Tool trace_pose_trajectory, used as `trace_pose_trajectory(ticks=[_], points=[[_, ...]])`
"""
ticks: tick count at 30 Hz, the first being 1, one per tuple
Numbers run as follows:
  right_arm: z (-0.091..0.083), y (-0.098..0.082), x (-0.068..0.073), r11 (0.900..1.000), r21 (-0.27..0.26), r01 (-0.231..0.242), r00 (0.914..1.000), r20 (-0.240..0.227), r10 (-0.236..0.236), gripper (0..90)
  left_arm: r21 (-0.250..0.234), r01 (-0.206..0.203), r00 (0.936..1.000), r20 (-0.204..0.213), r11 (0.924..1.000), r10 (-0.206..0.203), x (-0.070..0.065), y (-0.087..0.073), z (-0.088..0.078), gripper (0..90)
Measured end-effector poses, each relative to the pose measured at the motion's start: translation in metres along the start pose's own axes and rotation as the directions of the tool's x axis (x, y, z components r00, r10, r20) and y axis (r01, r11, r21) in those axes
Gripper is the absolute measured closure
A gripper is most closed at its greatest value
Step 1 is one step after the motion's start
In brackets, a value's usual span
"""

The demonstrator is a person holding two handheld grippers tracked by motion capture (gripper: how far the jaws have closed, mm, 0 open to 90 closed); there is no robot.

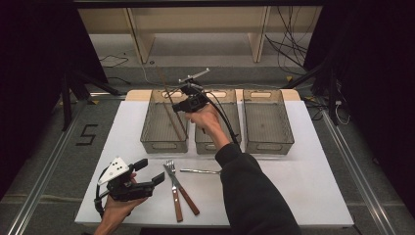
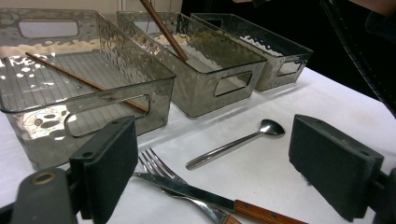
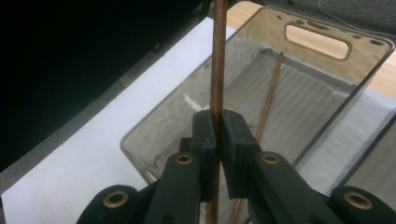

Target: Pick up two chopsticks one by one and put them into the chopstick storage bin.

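My right gripper [image 3: 216, 140] is clamped on a chopstick [image 3: 218, 60] above the left bin [image 1: 147, 134], its long axis pointing to 12 o'clock past my jaws. Its mate [image 3: 270, 95] lies in that bin below. My left gripper [image 1: 147, 172] idles open.

A white table top [image 1: 293, 196] fills the lower middle of the high view, laid over a pale wooden board whose corners [image 1: 292, 94] peek out at its far edge. Around it lies grey carpet floor [image 1: 49, 161], with a black "5" [image 1: 87, 134] marked on it at the left. Metal rails [image 1: 44, 181] run diagonally along both sides of the table. At the top centre stands a light wooden shelf frame [image 1: 195, 29] with two upright legs. Black cables [image 1: 288, 46] trail over the floor at the upper right. Black curtains [image 1: 29, 73] close off the left and right edges, leaving those sides dark.
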State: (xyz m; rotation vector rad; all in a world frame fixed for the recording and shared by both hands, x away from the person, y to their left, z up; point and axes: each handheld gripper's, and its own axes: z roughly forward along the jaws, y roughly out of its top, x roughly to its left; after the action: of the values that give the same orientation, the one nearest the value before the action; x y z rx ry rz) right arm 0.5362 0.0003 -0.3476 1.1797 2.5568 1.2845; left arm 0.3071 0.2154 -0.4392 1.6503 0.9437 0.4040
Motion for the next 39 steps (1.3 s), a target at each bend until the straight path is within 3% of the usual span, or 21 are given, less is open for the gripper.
trace_pose_trajectory(ticks=[16, 28, 39], points=[[0.018, 0.005, 0.005, 1.000, -0.013, -0.022, 0.9992, 0.033, 0.023, 85.1, -0.001, -0.002, 1.0000, -0.002, 1.0000, 0.002, 0.001, 0.000, -0.001, 15.1], [0.035, -0.003, 0.002, 1.000, 0.000, -0.028, 0.9978, 0.061, 0.027, 85.1, -0.007, -0.005, 1.0000, -0.001, 1.0000, 0.005, 0.001, 0.001, -0.002, 15.1], [0.049, -0.017, -0.006, 0.997, 0.034, -0.076, 0.9937, 0.086, 0.072, 82.3, -0.006, -0.010, 0.9999, -0.001, 0.9999, 0.010, 0.001, 0.001, -0.003, 15.1]])
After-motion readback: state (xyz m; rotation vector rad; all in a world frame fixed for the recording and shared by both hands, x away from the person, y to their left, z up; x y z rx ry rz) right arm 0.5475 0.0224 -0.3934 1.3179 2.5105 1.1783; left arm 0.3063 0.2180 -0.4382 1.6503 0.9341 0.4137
